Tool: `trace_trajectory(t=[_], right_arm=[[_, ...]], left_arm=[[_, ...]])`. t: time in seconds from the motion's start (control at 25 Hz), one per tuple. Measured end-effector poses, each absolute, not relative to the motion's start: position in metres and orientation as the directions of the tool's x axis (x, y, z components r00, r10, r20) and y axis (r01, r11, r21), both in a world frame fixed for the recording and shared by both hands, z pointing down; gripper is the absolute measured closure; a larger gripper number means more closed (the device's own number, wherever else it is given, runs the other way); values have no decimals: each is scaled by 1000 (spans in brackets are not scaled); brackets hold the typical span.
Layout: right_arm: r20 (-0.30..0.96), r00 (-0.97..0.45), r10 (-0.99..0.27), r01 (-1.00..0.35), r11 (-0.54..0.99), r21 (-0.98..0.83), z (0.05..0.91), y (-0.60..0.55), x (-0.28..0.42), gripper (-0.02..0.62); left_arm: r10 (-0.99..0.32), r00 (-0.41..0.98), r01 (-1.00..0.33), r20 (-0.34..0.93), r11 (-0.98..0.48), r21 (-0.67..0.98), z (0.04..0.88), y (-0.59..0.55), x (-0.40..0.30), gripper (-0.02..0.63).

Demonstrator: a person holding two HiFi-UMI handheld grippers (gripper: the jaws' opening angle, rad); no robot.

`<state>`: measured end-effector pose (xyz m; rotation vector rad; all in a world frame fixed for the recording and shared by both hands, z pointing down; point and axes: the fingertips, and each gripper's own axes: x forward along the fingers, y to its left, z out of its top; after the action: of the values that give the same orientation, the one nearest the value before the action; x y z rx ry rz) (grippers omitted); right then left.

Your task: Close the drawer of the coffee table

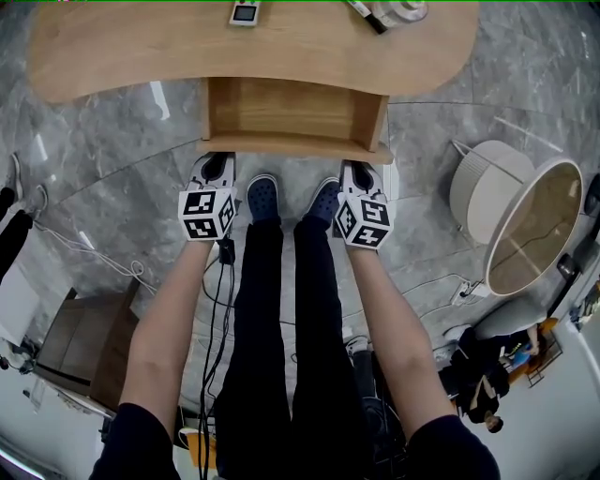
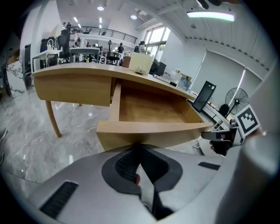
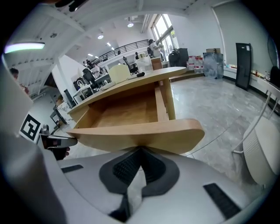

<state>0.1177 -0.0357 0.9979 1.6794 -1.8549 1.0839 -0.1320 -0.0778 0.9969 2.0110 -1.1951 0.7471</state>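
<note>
The light wooden coffee table (image 1: 141,47) stands ahead of me with its drawer (image 1: 291,117) pulled out and empty. My left gripper (image 1: 217,162) is shut, its tips against the left part of the drawer front (image 2: 151,130). My right gripper (image 1: 361,172) is also shut, and its tips meet the right part of the drawer front (image 3: 135,133). In the left gripper view the jaws (image 2: 139,148) close to a point right at the panel. The right gripper view shows the same, with the jaws (image 3: 141,152) under the panel's curved edge. Neither holds anything.
My feet in dark shoes (image 1: 263,198) stand between the grippers on the grey marble floor. A round white side table (image 1: 523,221) lies tipped at the right. Cables (image 1: 112,265) trail at the left near a wooden box (image 1: 80,333). A small device (image 1: 246,12) lies on the tabletop.
</note>
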Motion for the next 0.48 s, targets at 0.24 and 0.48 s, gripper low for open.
trace_trajectory(t=[0.24, 0.48], right_arm=[[717, -188, -671, -954, -49, -295, 993, -38, 117, 568], [690, -198, -696, -957, -15, -290, 977, -46, 112, 568]], left_arm=[[-538, 418, -903, 732, -335, 269, 991, -82, -133, 581], [-576, 417, -904, 703, -339, 259, 974, -96, -137, 581]])
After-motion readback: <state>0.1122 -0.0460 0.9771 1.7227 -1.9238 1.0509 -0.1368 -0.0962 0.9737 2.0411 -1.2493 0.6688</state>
